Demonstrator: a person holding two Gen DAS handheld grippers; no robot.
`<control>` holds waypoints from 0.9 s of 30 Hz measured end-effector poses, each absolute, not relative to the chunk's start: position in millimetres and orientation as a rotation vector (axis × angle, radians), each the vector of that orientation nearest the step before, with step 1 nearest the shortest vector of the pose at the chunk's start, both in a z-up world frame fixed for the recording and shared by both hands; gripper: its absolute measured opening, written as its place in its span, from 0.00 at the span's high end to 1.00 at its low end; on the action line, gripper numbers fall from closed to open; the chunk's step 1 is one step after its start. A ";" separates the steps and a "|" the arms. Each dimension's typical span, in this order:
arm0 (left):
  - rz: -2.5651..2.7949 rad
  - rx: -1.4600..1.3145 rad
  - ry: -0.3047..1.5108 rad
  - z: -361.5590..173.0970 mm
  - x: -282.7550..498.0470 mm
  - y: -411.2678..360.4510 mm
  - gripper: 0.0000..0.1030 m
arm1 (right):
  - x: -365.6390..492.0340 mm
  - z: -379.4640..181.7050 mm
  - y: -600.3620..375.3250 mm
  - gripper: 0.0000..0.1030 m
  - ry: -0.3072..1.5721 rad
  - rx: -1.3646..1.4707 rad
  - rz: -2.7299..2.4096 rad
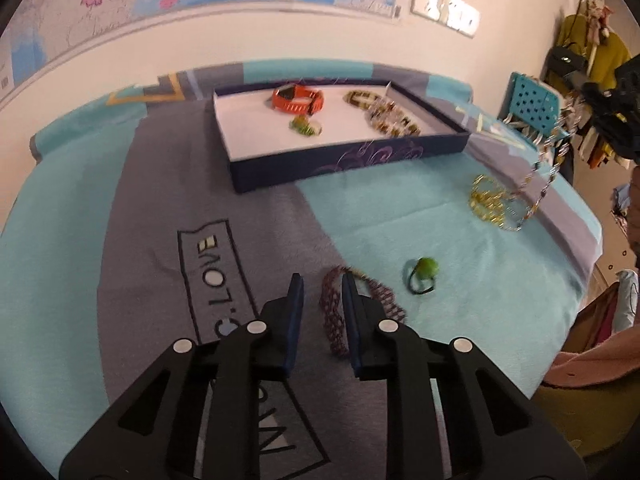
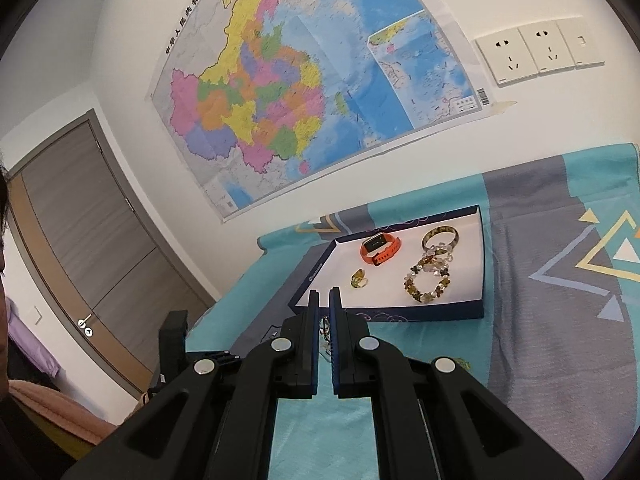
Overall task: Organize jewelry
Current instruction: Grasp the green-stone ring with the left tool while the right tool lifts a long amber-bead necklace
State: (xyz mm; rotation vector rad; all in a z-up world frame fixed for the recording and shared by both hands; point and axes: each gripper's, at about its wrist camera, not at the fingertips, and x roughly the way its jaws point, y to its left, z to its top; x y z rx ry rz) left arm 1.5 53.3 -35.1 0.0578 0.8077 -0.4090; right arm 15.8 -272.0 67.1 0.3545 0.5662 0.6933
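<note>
The left hand-held gripper (image 1: 320, 292) hangs with its jaws narrowly spread over a dark red woven chain necklace (image 1: 344, 312) lying on the teal and grey bedspread (image 1: 120, 200), one blue pad in front of it, nothing pinched. The right hand-held gripper (image 2: 324, 312) is pressed together on a thin multicoloured chain (image 2: 326, 330), near the shallow dark blue box (image 2: 400, 314). The red necklace looks light, limp and likely to slither; I would take a bunched strand near its middle.
</note>
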 end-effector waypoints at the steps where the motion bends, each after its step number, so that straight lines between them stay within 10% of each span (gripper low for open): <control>1: -0.427 0.067 0.793 -31.6 -0.8 50.0 0.81 | 16.0 67.6 -271.2 0.97 0.565 0.353 0.696; 21: -0.593 0.185 0.819 -42.7 2.7 -17.2 0.70 | 12.8 86.1 -261.7 0.97 0.523 0.328 0.738; 27: -0.591 0.181 0.848 -47.4 6.6 -18.2 0.82 | 14.9 85.2 -262.1 0.97 0.525 0.332 0.742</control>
